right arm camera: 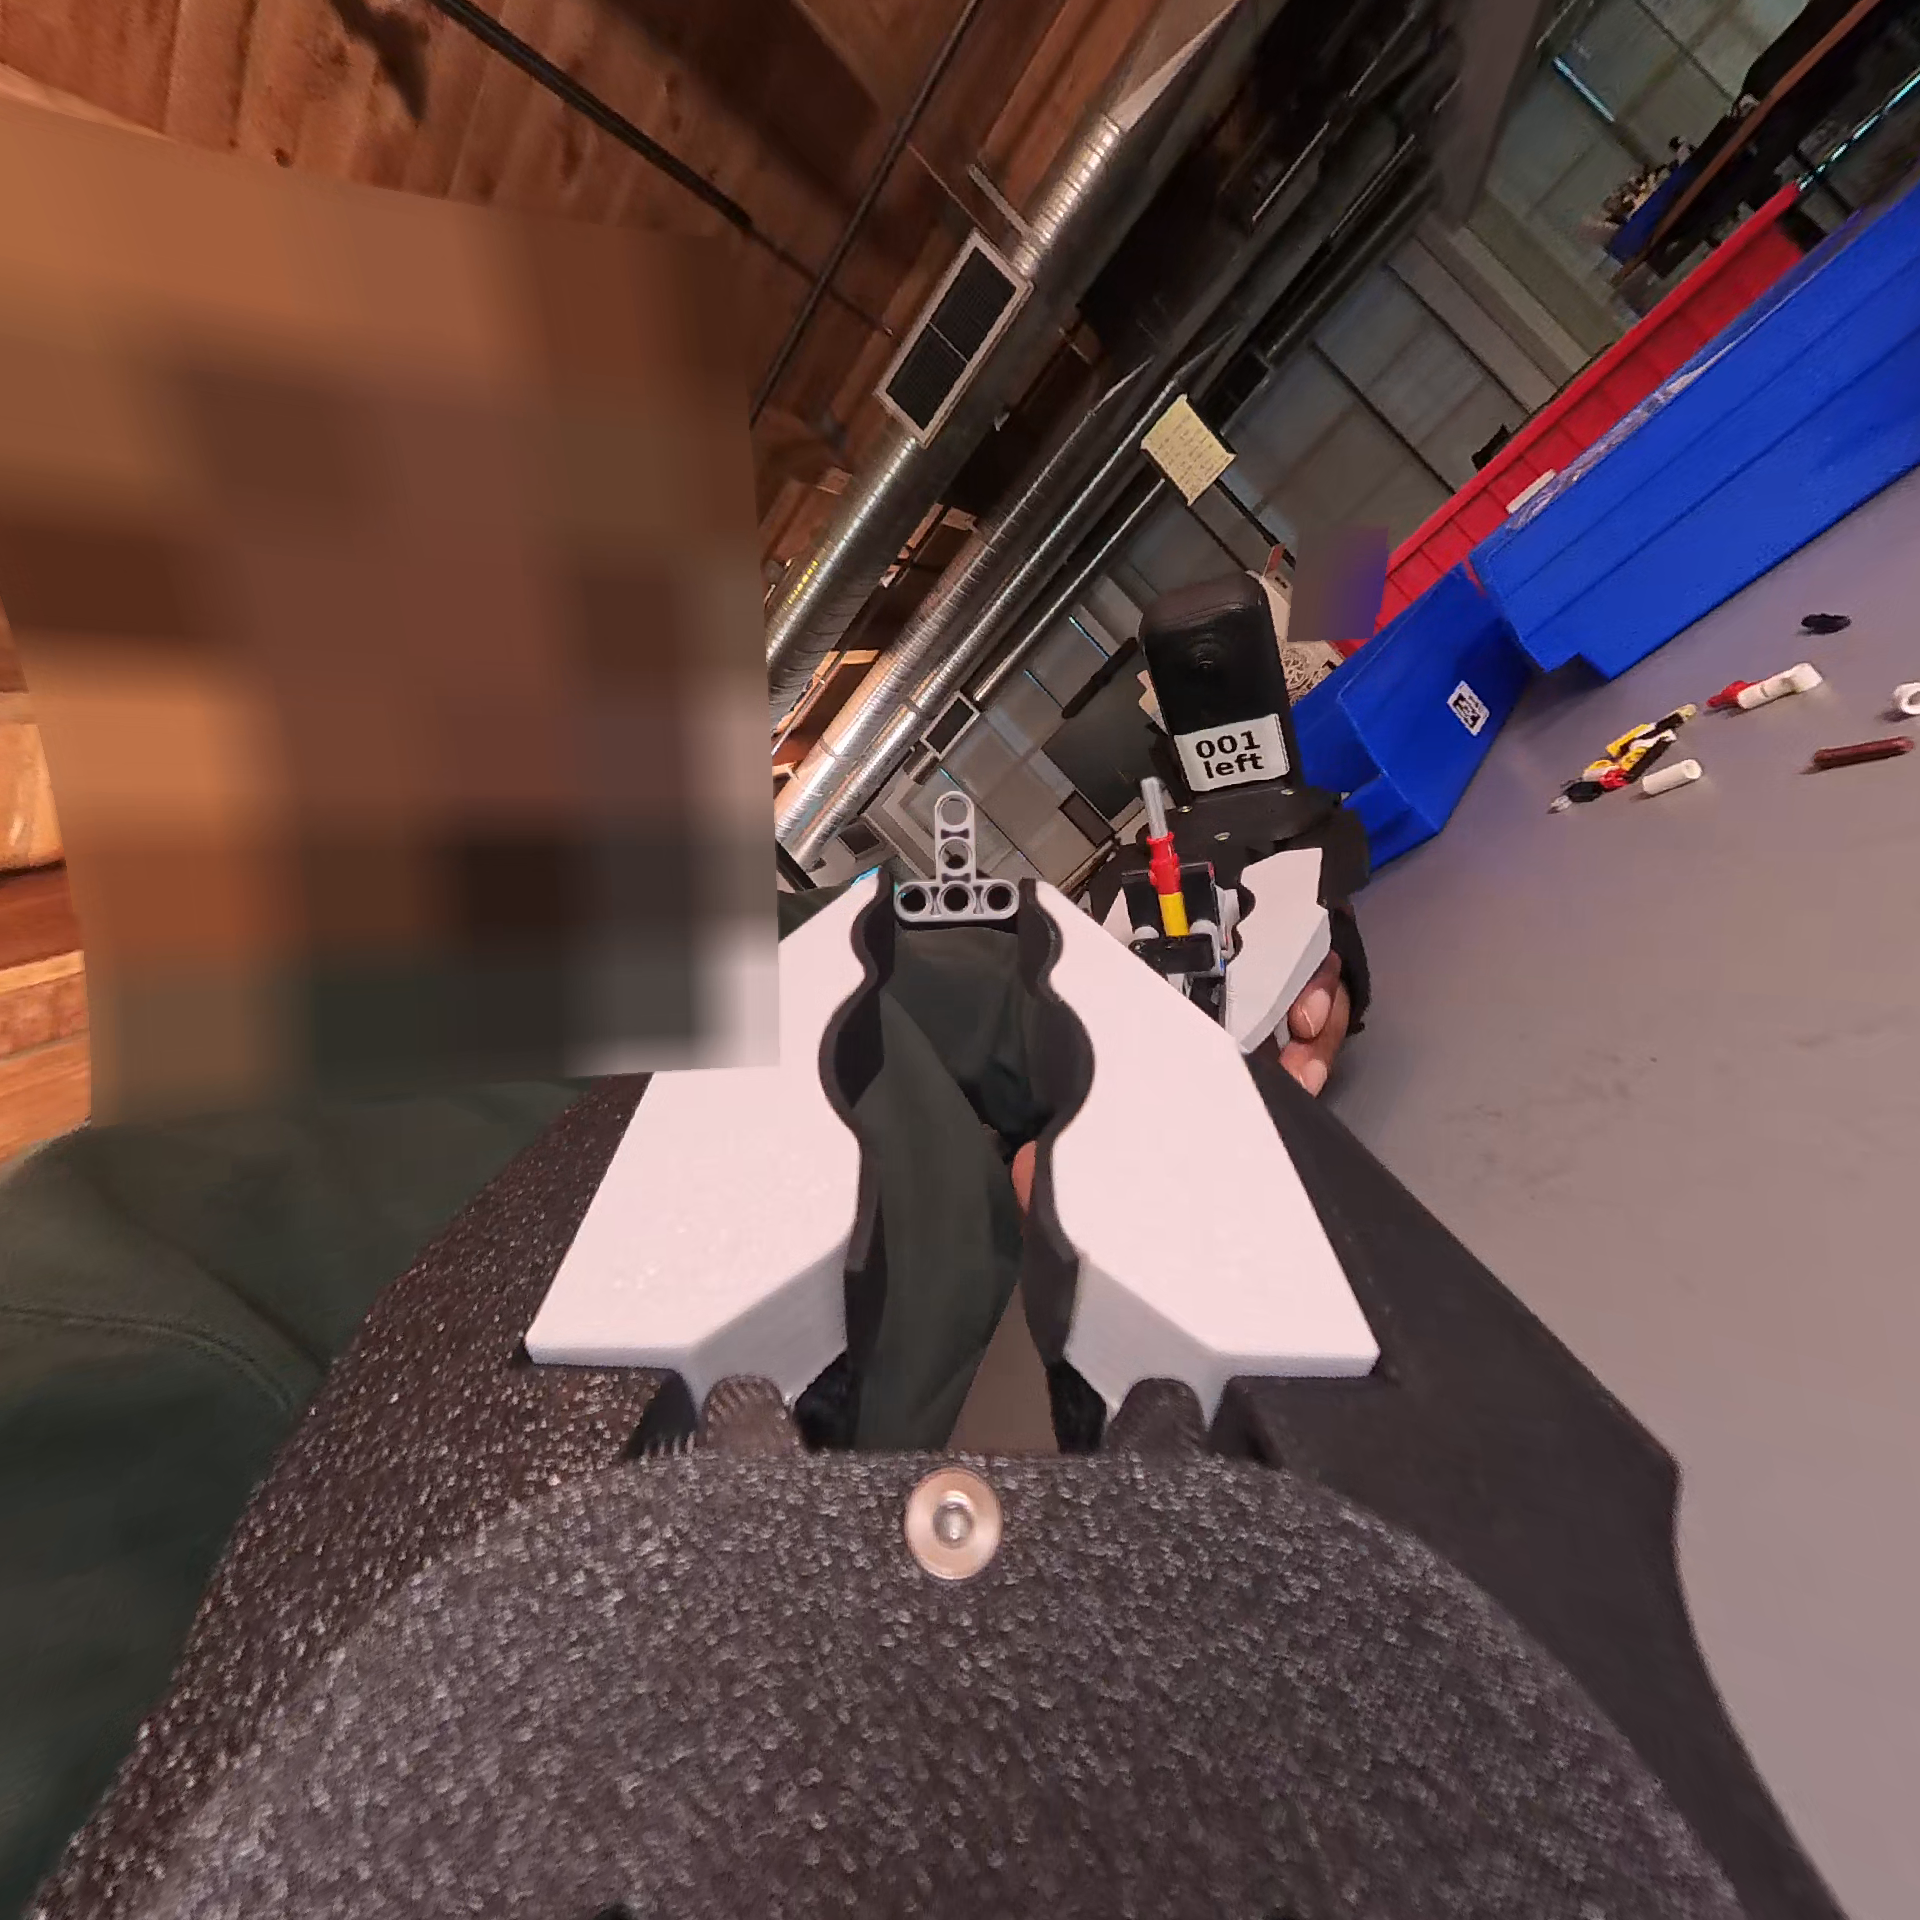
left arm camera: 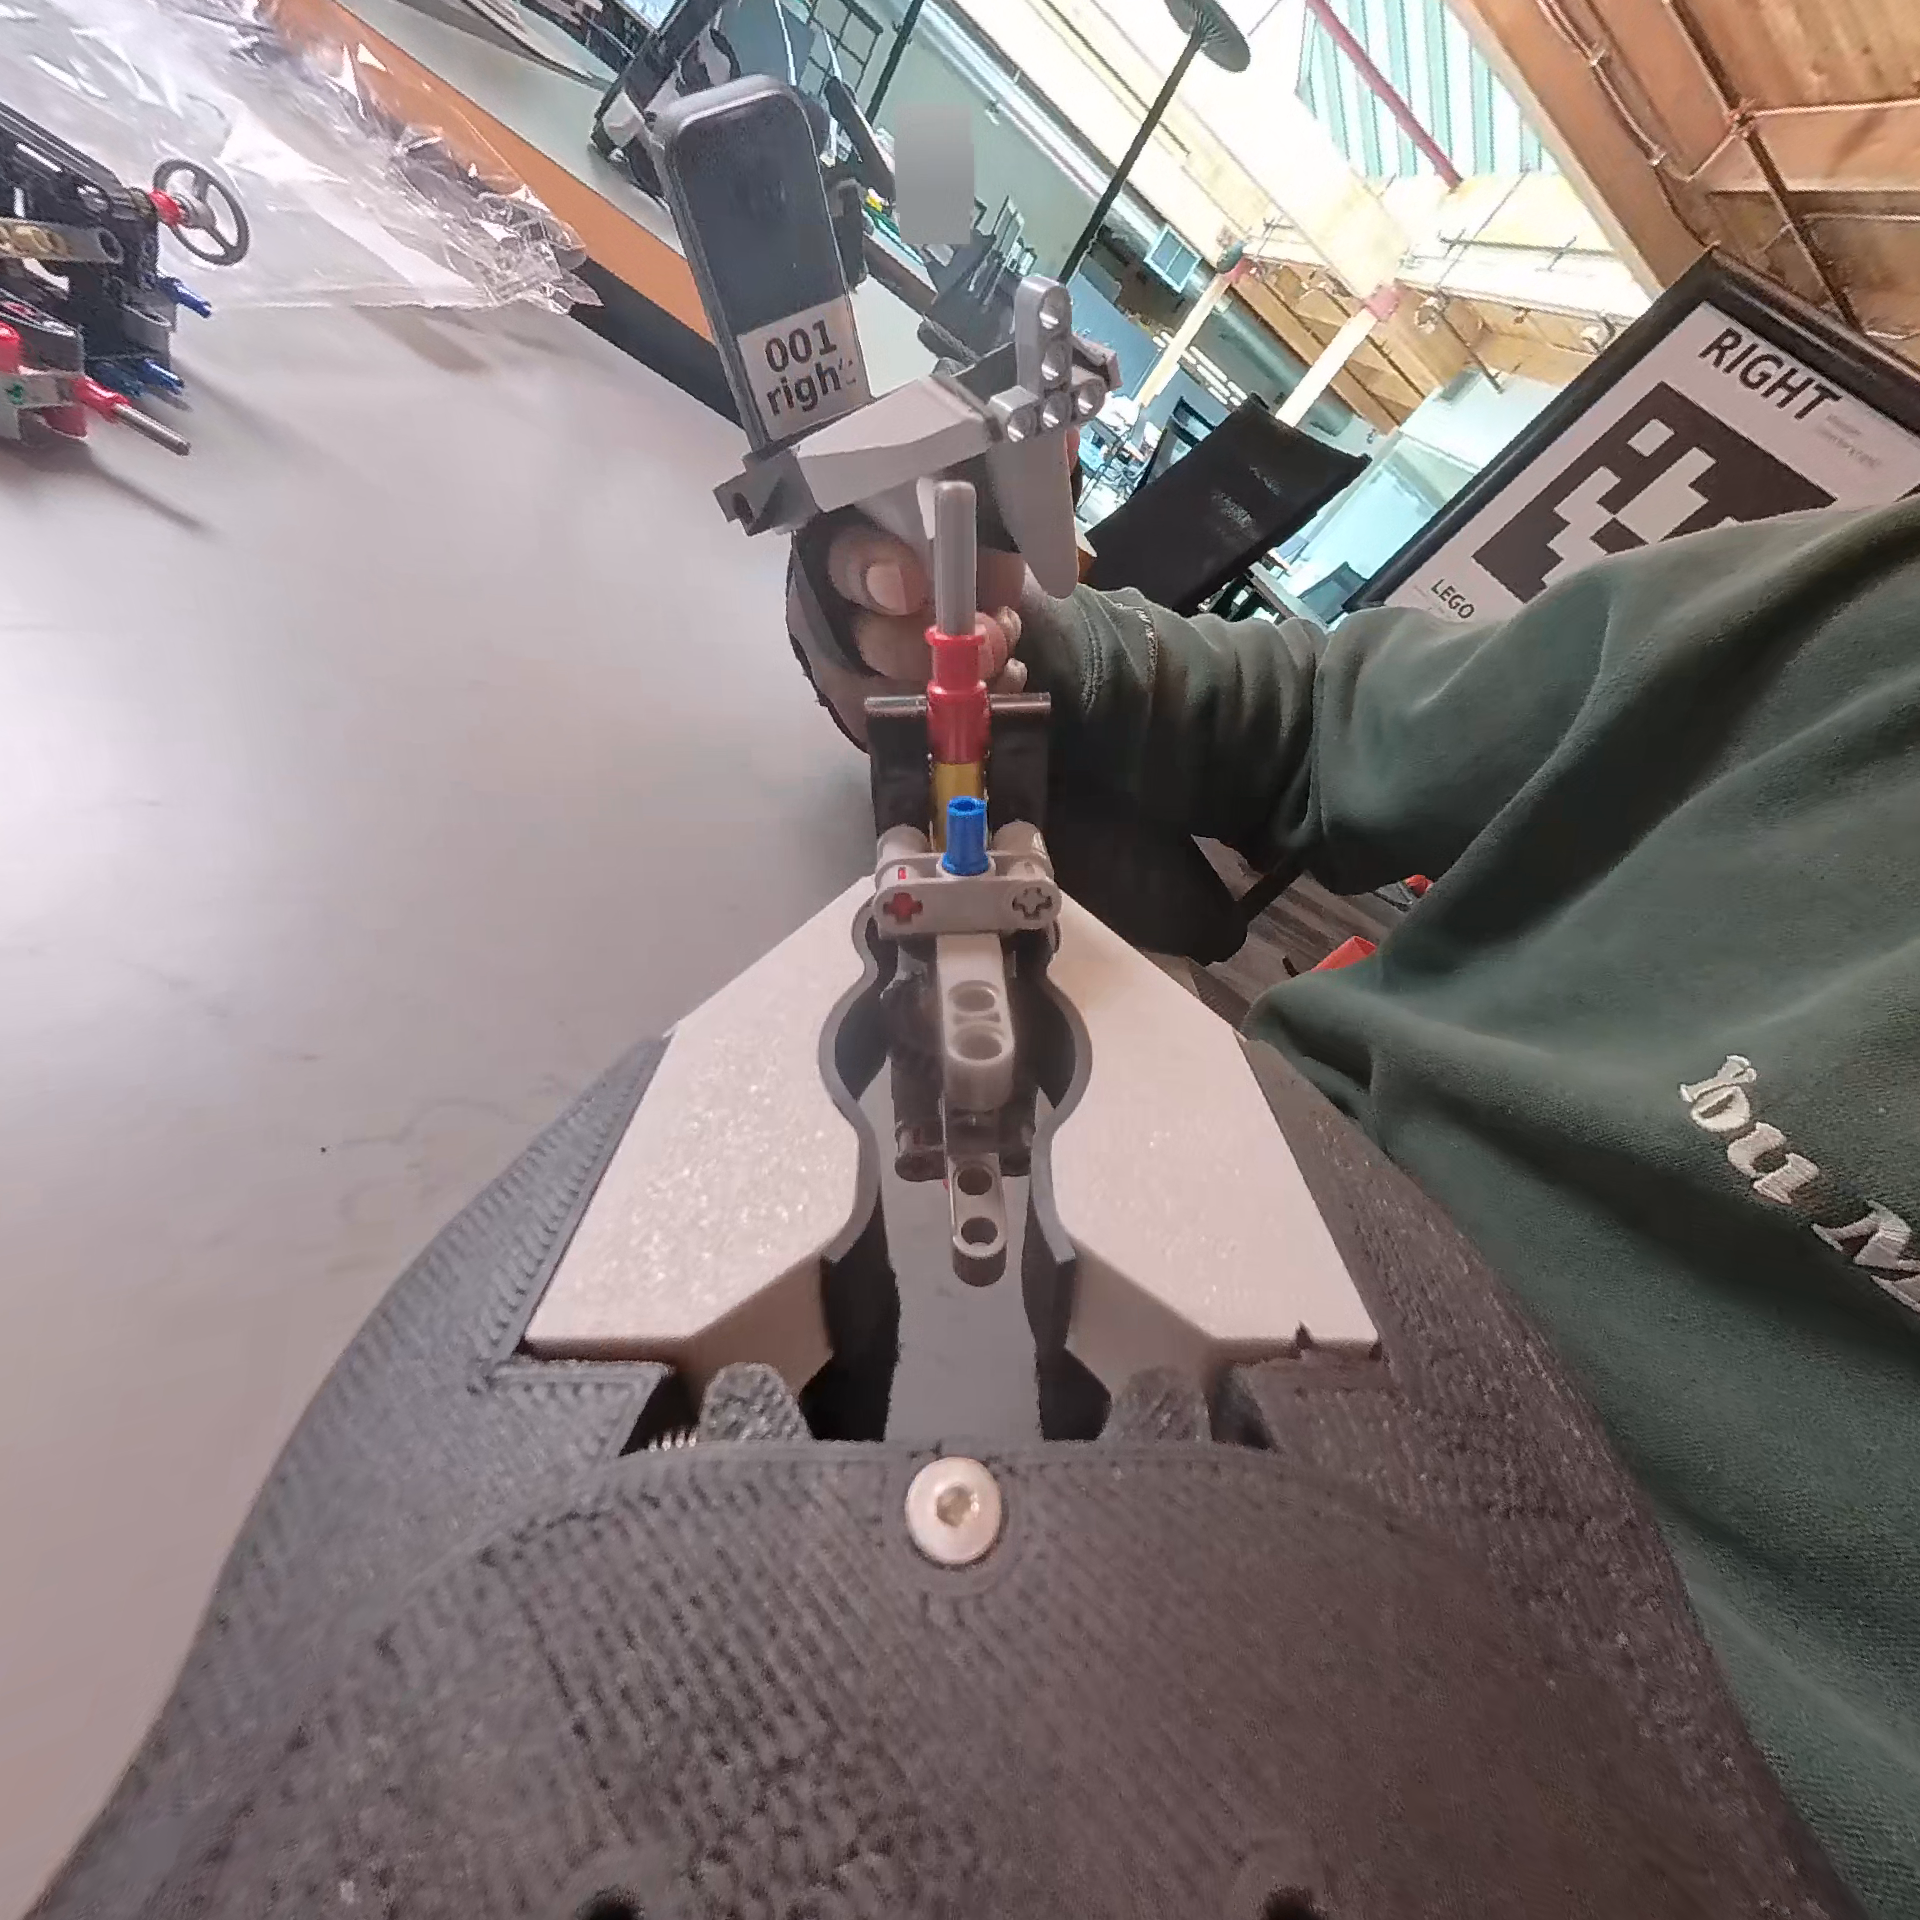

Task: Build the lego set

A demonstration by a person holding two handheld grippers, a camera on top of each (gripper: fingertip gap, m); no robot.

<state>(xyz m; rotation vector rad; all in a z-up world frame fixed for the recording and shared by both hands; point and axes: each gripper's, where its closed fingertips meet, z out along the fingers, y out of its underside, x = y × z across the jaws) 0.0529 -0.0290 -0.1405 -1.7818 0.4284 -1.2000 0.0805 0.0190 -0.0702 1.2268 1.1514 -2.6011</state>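
Two raised grippers facing, left gripper (left arm camera: 961, 914) clamping brick assembly (left arm camera: 961, 997), right gripper (right arm camera: 956, 899) pinching grey T-beam (right arm camera: 954, 883)

This is a workshop or lab in an industrial loft. Overhead run a wooden plank ceiling (right arm camera: 312, 94), bare silver air ducts (right arm camera: 914, 499) and a vent grille (right arm camera: 951, 332). A wide grey worktable (left arm camera: 260, 727) carries blue storage bins (right arm camera: 1683, 457), a red bin (right arm camera: 1590, 384), scattered small building-toy parts (right arm camera: 1662, 743), a half-built model (left arm camera: 73, 301) and a framed marker board (left arm camera: 1662, 436).
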